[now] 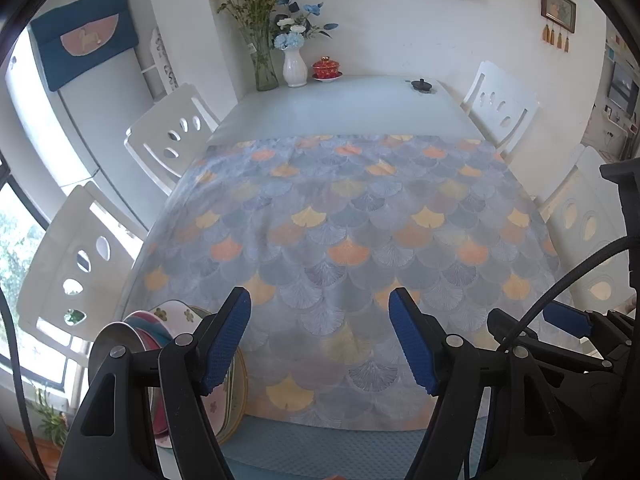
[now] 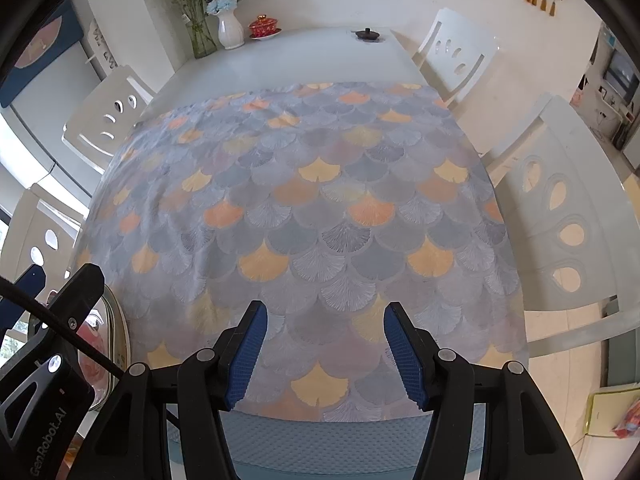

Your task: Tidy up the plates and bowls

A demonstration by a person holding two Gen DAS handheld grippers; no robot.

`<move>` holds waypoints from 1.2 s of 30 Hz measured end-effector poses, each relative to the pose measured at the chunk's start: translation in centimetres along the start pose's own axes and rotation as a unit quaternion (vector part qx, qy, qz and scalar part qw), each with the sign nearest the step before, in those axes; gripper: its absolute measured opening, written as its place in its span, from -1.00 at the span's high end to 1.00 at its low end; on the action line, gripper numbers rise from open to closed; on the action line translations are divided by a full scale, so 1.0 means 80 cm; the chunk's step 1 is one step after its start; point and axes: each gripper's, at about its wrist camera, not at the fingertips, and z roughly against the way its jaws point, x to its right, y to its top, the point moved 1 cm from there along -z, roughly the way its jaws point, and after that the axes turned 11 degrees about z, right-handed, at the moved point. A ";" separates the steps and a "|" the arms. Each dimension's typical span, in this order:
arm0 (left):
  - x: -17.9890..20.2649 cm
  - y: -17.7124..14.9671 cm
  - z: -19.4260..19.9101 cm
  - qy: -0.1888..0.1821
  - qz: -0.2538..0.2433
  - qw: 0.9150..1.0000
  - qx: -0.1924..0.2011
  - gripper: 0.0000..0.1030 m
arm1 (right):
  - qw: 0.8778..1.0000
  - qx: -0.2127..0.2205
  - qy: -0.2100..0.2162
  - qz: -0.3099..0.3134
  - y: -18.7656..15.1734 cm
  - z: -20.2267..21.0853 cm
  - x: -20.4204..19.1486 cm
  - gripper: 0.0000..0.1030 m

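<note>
Over the table: both grippers hang side by side above the near edge, each tilted steeply down toward the patterned cloth (image 1: 340, 240).
Left gripper (image 1: 320, 340): jaws spread apart, nothing between the blue pads (image 1: 224, 344); only cloth shows through the gap. It sits at the lower centre of the left wrist view, and its black body fills the lower left of the right wrist view.
Right gripper (image 2: 324, 350): jaws released, a clear gap between the pads, nothing gripped. It points down at the cloth in the lower centre of its own view; in the left wrist view it shows at the lower right edge, just beside the left gripper.
Cable (image 1: 560, 280): a black cord arcs across the lower right of the left wrist view.
Stack of plates and bowls (image 1: 172, 320): at the lower left of the left wrist view, at the near left corner of the table, partly hidden behind the left gripper's finger. A metal bowl (image 1: 116, 344) sits at the left of the stack, flowered rims to its right. The left finger stands near it; whether they touch I cannot tell.
Far end of table (image 1: 340, 100): a glass vase of stems (image 1: 264, 64), a white vase (image 1: 295, 68), a red lidded cup (image 1: 326, 68), a small dark lid (image 1: 421, 86).
Chairs (image 1: 172, 140): white, along both sides.
</note>
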 end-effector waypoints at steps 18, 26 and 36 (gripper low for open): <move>0.001 -0.008 -0.007 -0.001 -0.008 1.000 -0.009 -0.36 | 1.000 0.000 0.001 -0.003 -0.001 0.000 0.000 -0.13; 0.010 -0.010 -0.010 0.000 -0.018 1.000 -0.019 -0.36 | 1.000 0.000 0.000 -0.003 -0.002 0.000 0.000 -0.13; 0.025 -0.005 -0.017 0.003 -0.031 0.999 -0.024 -0.36 | 1.000 0.006 -0.012 -0.004 0.000 -0.002 0.020 -0.13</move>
